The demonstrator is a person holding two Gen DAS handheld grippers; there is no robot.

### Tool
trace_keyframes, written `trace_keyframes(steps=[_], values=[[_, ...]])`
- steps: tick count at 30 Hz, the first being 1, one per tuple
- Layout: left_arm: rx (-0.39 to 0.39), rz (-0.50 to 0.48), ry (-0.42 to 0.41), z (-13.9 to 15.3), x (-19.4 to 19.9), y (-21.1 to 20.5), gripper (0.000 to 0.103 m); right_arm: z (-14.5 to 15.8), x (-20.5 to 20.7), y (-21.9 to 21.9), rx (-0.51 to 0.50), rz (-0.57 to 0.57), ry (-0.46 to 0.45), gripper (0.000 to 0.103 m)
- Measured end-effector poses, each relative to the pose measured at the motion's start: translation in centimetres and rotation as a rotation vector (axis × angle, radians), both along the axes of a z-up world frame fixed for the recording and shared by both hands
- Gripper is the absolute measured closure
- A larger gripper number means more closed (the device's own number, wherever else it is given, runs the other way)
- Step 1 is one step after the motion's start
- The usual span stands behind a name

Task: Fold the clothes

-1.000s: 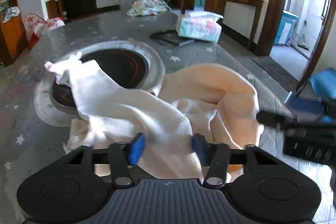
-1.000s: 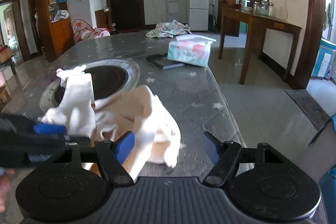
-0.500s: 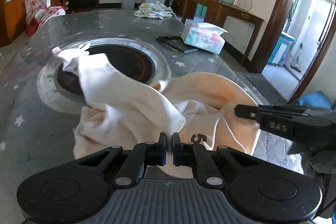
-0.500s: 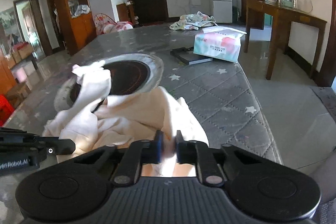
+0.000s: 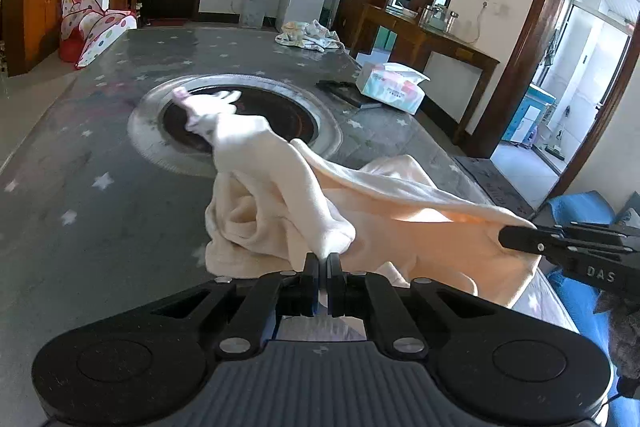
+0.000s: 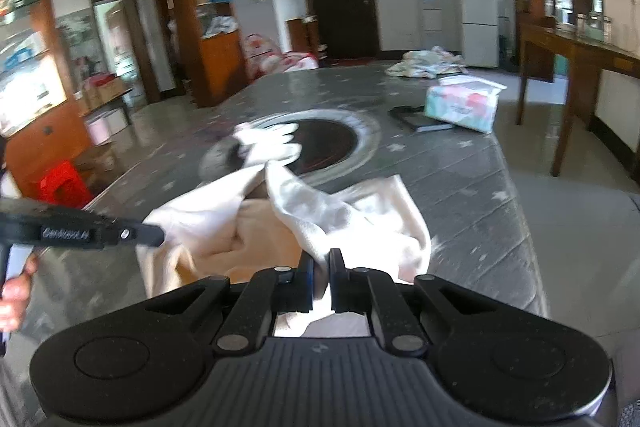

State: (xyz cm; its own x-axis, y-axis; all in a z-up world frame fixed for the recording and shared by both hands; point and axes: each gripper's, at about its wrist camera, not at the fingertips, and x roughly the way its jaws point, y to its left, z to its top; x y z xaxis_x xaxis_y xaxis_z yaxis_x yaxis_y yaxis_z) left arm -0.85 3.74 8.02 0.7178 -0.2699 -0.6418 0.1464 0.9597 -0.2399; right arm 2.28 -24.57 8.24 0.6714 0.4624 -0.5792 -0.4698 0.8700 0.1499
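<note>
A cream garment (image 5: 304,203) lies crumpled on the grey star-patterned table (image 5: 80,195), one sleeve reaching onto the round inset hob (image 5: 248,115). My left gripper (image 5: 323,261) is shut on a fold of it at the near edge. In the same view the right gripper (image 5: 516,237) comes in from the right, pinching another edge so the cloth stretches between the two. In the right wrist view, my right gripper (image 6: 320,259) is shut on the garment (image 6: 344,215), and the left gripper (image 6: 154,235) holds the opposite edge.
A tissue box (image 5: 390,87) and a dark flat book (image 5: 344,91) sit right of the hob, with a heap of clothes (image 5: 308,35) at the table's far end. A wooden side table (image 6: 580,51) stands to the right. A hand (image 6: 16,291) grips the left tool.
Both grippers closed on the garment's near edges, then moved apart and slightly up. The cloth now hangs stretched between them instead of lying loose.
</note>
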Motion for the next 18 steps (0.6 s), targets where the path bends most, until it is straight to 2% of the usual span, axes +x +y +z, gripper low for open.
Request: trace_keyframes(steps=[9, 11, 15, 17, 18], values=[[0.014, -0.064, 0.036, -1.1, -7.2, 1.5, 0.099, -0.8, -8.1, 1.3, -0.081, 0.199, 0.073, 0.094], [0.027, -0.085, 0.048, -1.7, -8.3, 1.3, 0.099, -0.5, -9.1, 1.4, -0.091, 0.226, 0.074, 0.089], [0.033, -0.128, 0.08, -2.8, -10.3, 1.3, 0.099, 0.6, -10.2, 2.2, -0.092, 0.265, 0.049, 0.086], [0.036, -0.134, 0.093, -3.2, -10.9, 1.5, 0.099, 1.1, -10.2, 2.7, -0.091, 0.281, 0.033, 0.075], [0.037, -0.13, 0.099, -3.3, -11.1, 1.7, 0.099, 1.1, -10.1, 3.2, -0.098, 0.286, 0.022, 0.073]])
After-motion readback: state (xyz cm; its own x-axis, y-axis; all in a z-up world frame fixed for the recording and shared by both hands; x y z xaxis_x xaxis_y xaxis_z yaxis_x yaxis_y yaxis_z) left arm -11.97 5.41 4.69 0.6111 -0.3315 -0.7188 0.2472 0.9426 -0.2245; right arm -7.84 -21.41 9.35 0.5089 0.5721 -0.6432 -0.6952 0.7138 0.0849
